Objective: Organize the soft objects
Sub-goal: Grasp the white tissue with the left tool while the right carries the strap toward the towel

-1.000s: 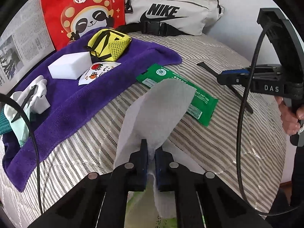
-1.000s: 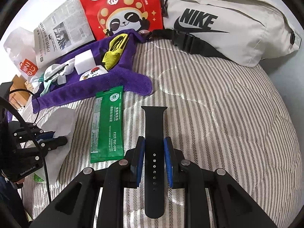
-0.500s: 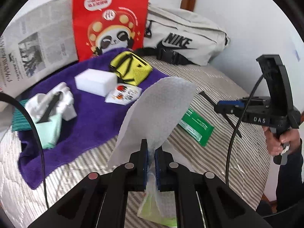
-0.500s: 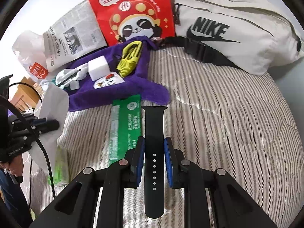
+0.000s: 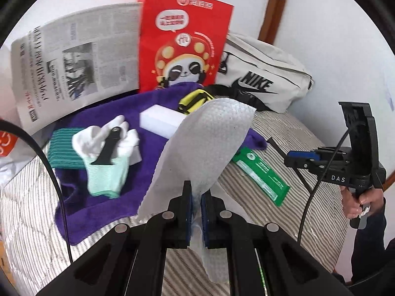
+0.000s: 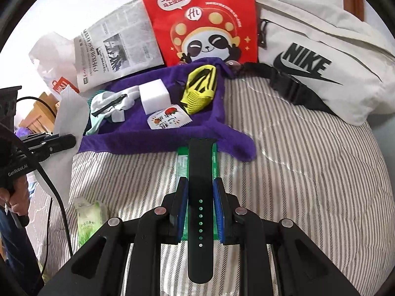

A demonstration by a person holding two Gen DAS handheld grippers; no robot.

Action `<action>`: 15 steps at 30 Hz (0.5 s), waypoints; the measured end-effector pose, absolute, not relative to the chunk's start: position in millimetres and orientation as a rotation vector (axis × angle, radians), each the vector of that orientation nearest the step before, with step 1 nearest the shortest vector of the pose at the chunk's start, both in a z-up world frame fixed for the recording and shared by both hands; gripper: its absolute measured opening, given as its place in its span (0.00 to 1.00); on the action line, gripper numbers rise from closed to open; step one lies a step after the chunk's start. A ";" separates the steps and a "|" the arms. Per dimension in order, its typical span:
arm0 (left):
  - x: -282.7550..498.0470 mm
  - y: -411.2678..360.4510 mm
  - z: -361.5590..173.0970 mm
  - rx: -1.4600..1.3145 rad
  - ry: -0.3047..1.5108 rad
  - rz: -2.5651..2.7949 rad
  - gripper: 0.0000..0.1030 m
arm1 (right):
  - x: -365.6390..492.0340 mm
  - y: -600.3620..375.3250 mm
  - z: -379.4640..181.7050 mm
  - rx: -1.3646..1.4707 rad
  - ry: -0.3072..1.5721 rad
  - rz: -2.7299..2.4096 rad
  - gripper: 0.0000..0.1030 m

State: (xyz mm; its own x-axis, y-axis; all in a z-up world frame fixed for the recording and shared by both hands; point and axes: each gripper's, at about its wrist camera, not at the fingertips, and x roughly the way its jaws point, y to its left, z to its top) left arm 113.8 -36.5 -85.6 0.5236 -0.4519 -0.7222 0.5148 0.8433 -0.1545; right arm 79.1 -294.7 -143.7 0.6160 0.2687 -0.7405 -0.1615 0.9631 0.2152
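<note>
The white embossed paper towel sheet [image 5: 207, 145], pinched in the left tongs [image 5: 196, 212], stands up above the striped bed [image 6: 308, 172] and hides part of the white foam block [image 5: 158, 120] and yellow mesh pouch [image 5: 192, 98] on the purple towel [image 5: 98, 207]. The right tongs [image 6: 200, 209] clamp a black perforated rubber watch strap [image 6: 200, 172], which covers much of the green flat packet [image 6: 182, 162] beneath. The crumpled pale wrapper [image 6: 88, 219] near the bed's edge is hard to read.

Red panda-print bag [image 6: 205, 22] upright, newspaper [image 6: 116, 44] beside it, white plastic bag [image 6: 53, 61] further left.
</note>
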 end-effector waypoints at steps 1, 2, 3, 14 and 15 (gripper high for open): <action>114.3 -33.3 -84.9 0.078 0.838 -0.572 0.07 | 80.4 -292.6 -142.6 0.127 0.872 0.253 0.20; 115.0 -29.7 -84.2 0.075 0.834 -0.567 0.07 | 81.8 -290.9 -141.5 0.123 0.871 0.259 0.20; 115.1 -26.2 -83.3 0.071 0.832 -0.562 0.07 | 83.6 -288.1 -139.7 0.117 0.870 0.264 0.20; 132.7 2.0 -81.7 0.023 0.832 -0.500 0.07 | 112.3 -264.7 -121.7 0.096 0.845 0.308 0.20; 134.9 3.8 -81.8 0.020 0.833 -0.493 0.07 | 114.2 -263.7 -120.5 0.098 0.843 0.309 0.20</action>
State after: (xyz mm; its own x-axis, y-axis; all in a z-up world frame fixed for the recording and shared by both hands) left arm 134.9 3.8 -81.8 0.5674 -0.4113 -0.7134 0.4270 0.8877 -0.1721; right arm 114.2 -263.7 -120.5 0.6233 0.3071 -0.7191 -0.2299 0.9510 0.2069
